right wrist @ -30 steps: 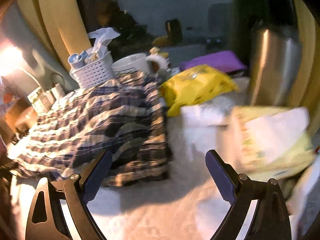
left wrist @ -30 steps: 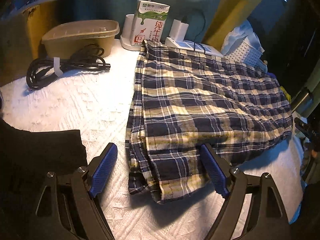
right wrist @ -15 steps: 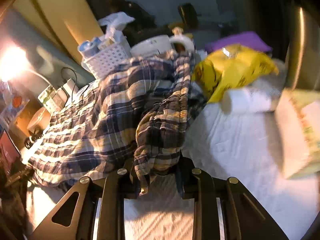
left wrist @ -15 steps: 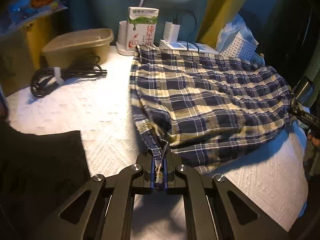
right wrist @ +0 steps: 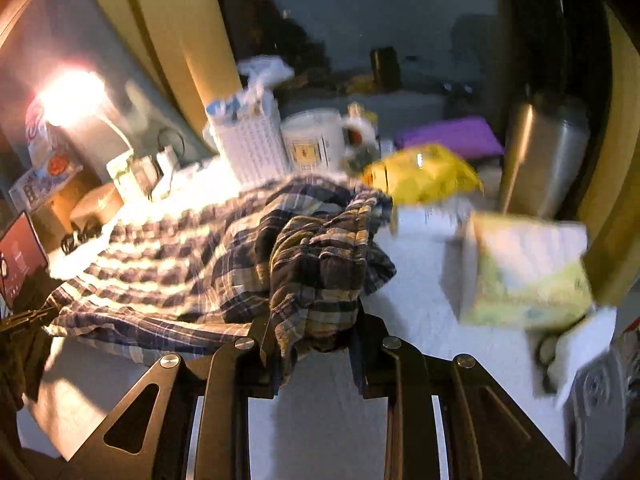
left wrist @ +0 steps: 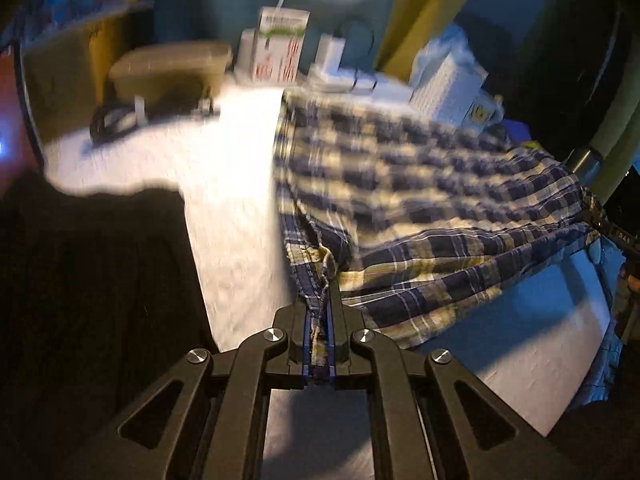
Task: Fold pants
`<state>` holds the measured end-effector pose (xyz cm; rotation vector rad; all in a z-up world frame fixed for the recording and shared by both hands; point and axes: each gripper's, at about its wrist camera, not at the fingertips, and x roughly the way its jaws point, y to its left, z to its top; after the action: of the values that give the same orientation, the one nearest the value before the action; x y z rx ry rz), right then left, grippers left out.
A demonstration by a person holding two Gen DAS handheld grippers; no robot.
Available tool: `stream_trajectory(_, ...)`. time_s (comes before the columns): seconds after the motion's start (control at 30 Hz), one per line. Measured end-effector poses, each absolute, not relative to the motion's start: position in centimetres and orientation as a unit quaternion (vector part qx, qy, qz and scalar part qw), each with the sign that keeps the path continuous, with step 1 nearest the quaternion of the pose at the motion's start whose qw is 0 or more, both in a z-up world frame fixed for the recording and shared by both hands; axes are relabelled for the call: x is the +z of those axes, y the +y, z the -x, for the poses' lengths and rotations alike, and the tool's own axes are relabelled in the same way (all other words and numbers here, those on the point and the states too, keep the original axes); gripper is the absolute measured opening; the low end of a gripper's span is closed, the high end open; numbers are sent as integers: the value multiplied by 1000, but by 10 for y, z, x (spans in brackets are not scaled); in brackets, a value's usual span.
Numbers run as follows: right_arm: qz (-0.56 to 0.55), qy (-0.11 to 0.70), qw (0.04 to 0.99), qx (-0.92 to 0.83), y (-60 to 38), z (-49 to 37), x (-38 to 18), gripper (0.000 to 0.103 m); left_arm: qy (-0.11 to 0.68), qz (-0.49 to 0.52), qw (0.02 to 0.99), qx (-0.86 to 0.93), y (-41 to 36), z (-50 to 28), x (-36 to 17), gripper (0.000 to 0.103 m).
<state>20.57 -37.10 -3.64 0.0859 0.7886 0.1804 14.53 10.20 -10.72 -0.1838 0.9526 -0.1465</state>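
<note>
Left wrist view: the left gripper (left wrist: 319,332) is clenched on a thin corner of the plaid pants (left wrist: 432,216), whose hem is pinched between the blue pads. The pants spread over the white textured cloth (left wrist: 236,216) toward the milk carton (left wrist: 280,46) at the far edge. The carton's red and green print is too blurred to read. Left of the carton sits a tan plastic container (left wrist: 168,76), with a coiled black cable (left wrist: 112,120) in front of it. Right of the carton stands a white perforated basket (left wrist: 444,84).

Right wrist view: the right gripper (right wrist: 316,344) grasps a thick bunched wad of the same pants (right wrist: 200,264). Behind the pants are a white basket (right wrist: 248,140) and a white mug (right wrist: 316,140) with an unreadable printed label. Right of the mug lie a yellow bag (right wrist: 424,176), a purple pad (right wrist: 452,136) and a steel flask (right wrist: 540,156). A pale green packet (right wrist: 524,272) is blurred.
</note>
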Motion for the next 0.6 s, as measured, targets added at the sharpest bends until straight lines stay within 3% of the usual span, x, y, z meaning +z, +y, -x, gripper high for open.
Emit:
stream_trajectory(0.2, -13, 436, 898, 56, -372, -202, -91, 31, 467, 71, 881, -32, 111, -141, -113, 11)
stream_trajectory(0.23, -9, 433, 900, 49, -373, -201, -92, 42, 470, 75, 879, -23, 117, -139, -112, 11)
stream_trajectory(0.27, 1, 429, 903, 32, -377, -199, -91, 62, 470, 73, 879, -12, 124, -137, -110, 11)
stream_trajectory(0.33, 9, 419, 908, 5, -385, -197, -87, 85, 467, 66, 882, 3, 132, -135, -105, 11)
stream_trajectory(0.47, -7, 372, 928, -11, -405, -188, -59, 86, 440, 58, 896, -2, 132, -143, -83, 17)
stream_trajectory(0.53, -6, 348, 937, -14, -404, -186, -45, 86, 422, 53, 905, -18, 122, -155, -72, 41)
stream_trajectory(0.6, -7, 325, 946, -4, -399, -187, -34, 86, 409, 45, 911, -39, 107, -173, -63, 45)
